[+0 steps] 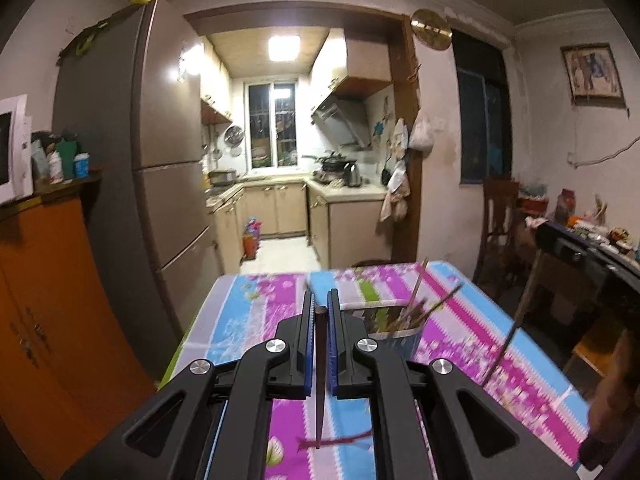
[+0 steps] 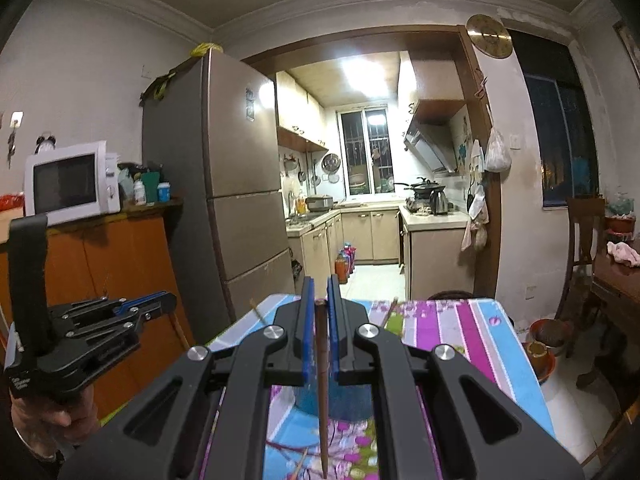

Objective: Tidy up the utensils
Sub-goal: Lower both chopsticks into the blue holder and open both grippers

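Observation:
My left gripper [image 1: 320, 300] is shut on a dark brown chopstick [image 1: 320, 380] that hangs point down above the table. A clear utensil holder [image 1: 394, 322] with several chopsticks stands just right of it on the flowered tablecloth [image 1: 248, 308]. My right gripper [image 2: 320, 286] is shut on another dark chopstick [image 2: 322, 392], held upright above a blue holder [image 2: 332, 400] whose top is hidden by the jaws. The left gripper also shows in the right wrist view [image 2: 168, 300]. A chopstick [image 1: 506, 348] slants in the air at the right of the left wrist view.
A tall fridge [image 2: 240, 184] and an orange cabinet [image 2: 120, 264] with a microwave [image 2: 68, 182] stand to the left. A wooden chair [image 2: 586, 236] and a cluttered side table [image 1: 588, 236] are at the right. The kitchen doorway lies beyond the table's far edge.

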{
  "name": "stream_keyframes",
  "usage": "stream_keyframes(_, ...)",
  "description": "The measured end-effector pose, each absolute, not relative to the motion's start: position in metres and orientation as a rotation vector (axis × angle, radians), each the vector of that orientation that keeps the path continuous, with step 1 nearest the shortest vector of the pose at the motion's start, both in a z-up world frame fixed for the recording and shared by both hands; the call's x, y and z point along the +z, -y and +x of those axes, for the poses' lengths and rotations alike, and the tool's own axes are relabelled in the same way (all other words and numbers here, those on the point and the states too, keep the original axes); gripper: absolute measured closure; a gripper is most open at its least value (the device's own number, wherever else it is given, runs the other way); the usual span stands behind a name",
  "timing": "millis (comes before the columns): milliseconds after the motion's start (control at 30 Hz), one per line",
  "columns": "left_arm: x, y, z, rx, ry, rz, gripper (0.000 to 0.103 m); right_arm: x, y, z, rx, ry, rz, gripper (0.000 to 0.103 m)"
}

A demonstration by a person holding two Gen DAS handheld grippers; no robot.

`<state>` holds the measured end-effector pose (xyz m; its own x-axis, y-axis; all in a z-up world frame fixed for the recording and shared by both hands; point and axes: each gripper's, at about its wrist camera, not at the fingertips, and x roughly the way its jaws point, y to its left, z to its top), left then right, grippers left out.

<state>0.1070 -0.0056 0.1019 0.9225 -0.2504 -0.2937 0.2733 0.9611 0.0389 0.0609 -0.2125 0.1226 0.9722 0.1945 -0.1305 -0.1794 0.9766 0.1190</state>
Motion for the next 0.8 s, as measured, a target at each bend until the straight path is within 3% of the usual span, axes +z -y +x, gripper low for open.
stream_keyframes(433, 0.188, 0.032, 0.162, -0.357, -0.165, 0.006, 0.096, 0.195, 0.226, 0.12, 0.128, -0.032, 0.114, 0.098)
stream_keyframes(800, 0.167, 0.066, 0.22, -0.364, -0.076, 0.013, 0.096, 0.171, 0.236, 0.191, 0.1, -0.05, 0.201, 0.098)
